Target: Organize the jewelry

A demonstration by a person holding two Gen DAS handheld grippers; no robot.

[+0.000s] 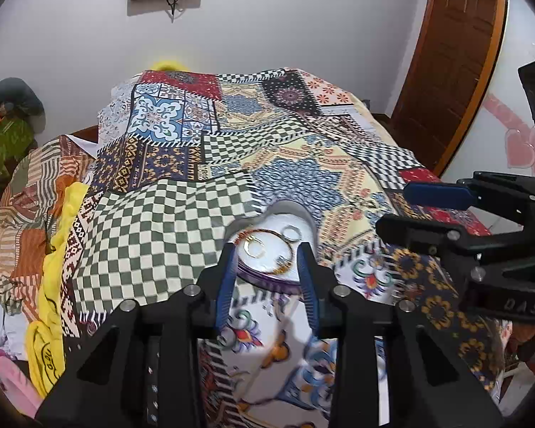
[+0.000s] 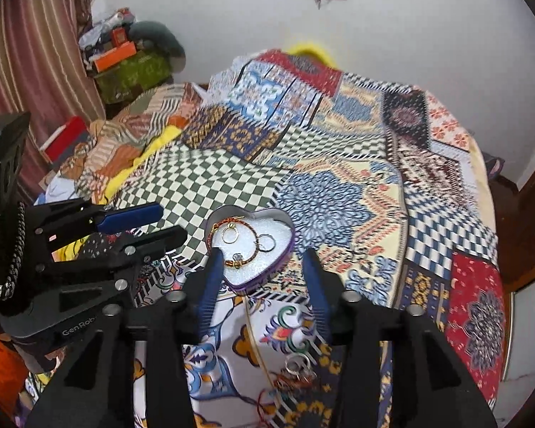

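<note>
With both claws apart, we are keeping the left claw (image 1: 267, 253) low around the heart tin (image 2: 249, 246), bracing it while the right claw (image 2: 262, 267) gathers loose rings (image 2: 297, 363) near the bed's edge.

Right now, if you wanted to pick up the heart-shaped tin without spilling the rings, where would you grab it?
Probably across the heart-shaped tin at its rim, a finger on each side wall, coming from the pointed near end. It lies flat and open on the bedspread, and the walls are low and firm. The left hand-held gripper already straddles it that way. Keep it level so the bracelet stays in.
</note>
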